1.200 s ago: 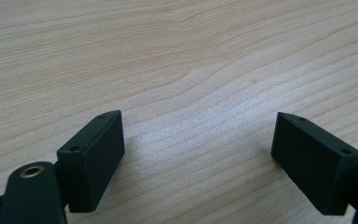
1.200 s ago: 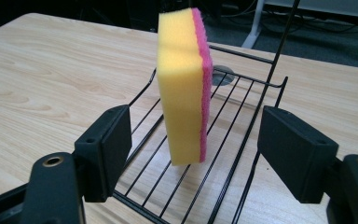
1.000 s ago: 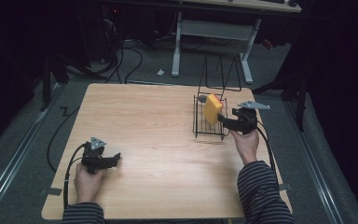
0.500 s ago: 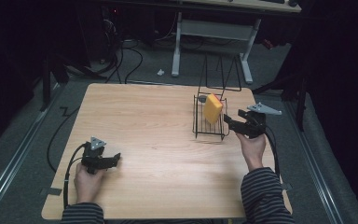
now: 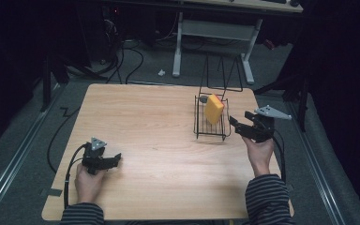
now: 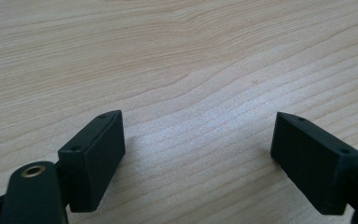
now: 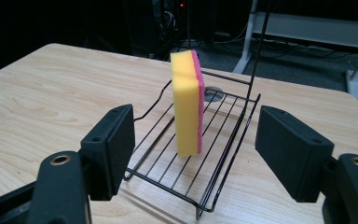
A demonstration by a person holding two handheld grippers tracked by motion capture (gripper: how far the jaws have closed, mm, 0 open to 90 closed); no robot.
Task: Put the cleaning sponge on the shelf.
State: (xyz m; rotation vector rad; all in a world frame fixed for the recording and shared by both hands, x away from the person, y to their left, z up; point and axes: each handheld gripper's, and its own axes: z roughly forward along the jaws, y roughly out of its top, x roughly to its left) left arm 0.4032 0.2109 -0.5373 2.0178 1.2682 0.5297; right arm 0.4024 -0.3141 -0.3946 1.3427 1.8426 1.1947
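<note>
A yellow sponge (image 5: 213, 108) with a pink scouring side (image 7: 197, 102) stands on edge in a black wire rack (image 5: 210, 125) at the table's right. My right gripper (image 5: 237, 123) is open, just right of the rack, pointing at it, with nothing between its jaws; the sponge (image 7: 186, 102) stands a short way ahead. A small grey round object (image 7: 213, 94) lies on the rack behind the sponge. My left gripper (image 5: 116, 159) rests open near the table's front left, over bare wood (image 6: 186, 93).
The wooden table (image 5: 145, 122) has free surface between the two grippers. The rack's tall wire handle (image 5: 222, 70) rises at its far end. Beyond the table stand a white desk frame (image 5: 213, 33) and cables on the dark floor (image 5: 131, 56).
My right gripper has drawn back from the rack to the right and a little toward me, open and apart from the sponge. The left gripper has not moved.
</note>
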